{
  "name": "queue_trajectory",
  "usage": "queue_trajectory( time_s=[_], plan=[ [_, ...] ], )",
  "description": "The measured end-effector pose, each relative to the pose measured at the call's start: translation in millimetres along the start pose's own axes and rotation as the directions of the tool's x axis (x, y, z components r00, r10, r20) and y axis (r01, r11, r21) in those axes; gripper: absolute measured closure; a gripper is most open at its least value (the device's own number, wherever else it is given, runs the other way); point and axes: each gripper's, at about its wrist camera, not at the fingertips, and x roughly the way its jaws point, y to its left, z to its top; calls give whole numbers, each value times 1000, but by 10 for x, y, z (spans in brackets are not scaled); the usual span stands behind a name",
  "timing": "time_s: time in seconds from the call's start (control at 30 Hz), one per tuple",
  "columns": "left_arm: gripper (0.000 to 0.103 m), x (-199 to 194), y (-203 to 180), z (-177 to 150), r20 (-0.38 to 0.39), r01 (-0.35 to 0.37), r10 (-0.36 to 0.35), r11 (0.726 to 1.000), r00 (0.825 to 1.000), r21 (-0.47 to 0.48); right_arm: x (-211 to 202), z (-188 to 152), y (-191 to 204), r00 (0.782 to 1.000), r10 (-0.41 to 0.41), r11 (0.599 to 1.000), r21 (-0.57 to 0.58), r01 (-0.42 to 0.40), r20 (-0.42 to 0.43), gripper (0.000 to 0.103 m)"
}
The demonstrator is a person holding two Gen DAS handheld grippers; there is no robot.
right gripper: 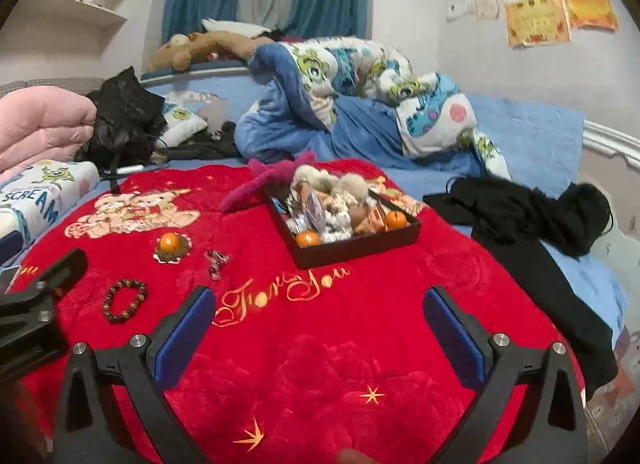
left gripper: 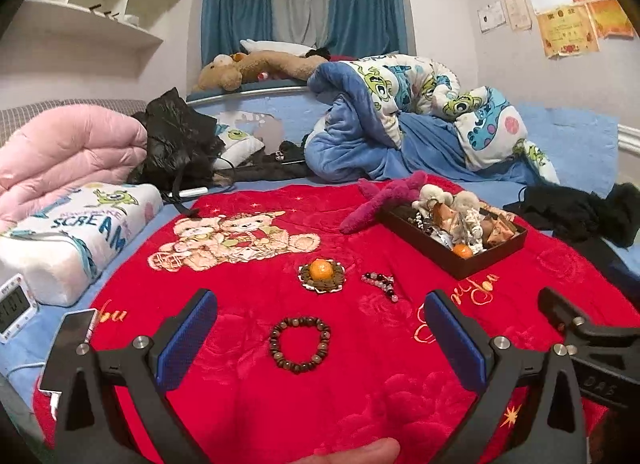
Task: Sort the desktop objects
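A brown bead bracelet [left gripper: 300, 345] lies on the red blanket [left gripper: 248, 248] just ahead of my left gripper [left gripper: 320, 328], which is open and empty. Farther on sit an orange on a dark bead coaster [left gripper: 322, 272] and a small pink-and-dark bead string [left gripper: 380, 284]. A dark tray [left gripper: 452, 240] at the right holds oranges, plush pieces and trinkets. In the right wrist view my right gripper [right gripper: 320, 322] is open and empty over the blanket [right gripper: 400, 304], with the tray [right gripper: 344, 252] ahead, the bracelet [right gripper: 125, 300], the orange on its coaster [right gripper: 171, 246] and the bead string [right gripper: 216, 262] to the left.
A magenta plush [left gripper: 376, 199] lies behind the tray. Black clothing [right gripper: 520, 215] spreads at the right. A white printed pillow [left gripper: 76, 232], pink quilt [left gripper: 68, 151], black bag [left gripper: 176, 139] and a small clock [left gripper: 14, 308] are at the left. A rumpled blue quilt [left gripper: 400, 115] lies behind.
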Motion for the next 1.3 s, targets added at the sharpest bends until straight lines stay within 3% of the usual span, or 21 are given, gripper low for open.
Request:
queue_trajectory(
  time_s=[0.17, 0.27, 0.53, 1.1, 1.3],
  plan=[
    [0, 60, -36, -16, -11, -11, 12, 1000, 1000, 17, 68, -15, 150, 1000, 20, 999, -38, -21, -22, 0],
    [0, 58, -30, -20, -5, 8, -8, 1000, 1000, 13, 65, -8, 214, 1000, -26, 998, -61, 25, -13, 0],
    [0, 48, -48, -17, -3, 14, -14, 1000, 1000, 23, 13, 6, 182, 999, -33, 999, -30, 33, 13, 0],
    [0, 48, 20, -24, -5, 31, -31, 999, 999, -8, 55, 3, 212, 1000, -11, 999, -35, 11, -8, 0],
    [0, 9, -62, -23, 12, 44, -44, 999, 999, 31, 30, -7, 372, 1000, 25, 995, -101, -24, 3, 0]
  ],
)
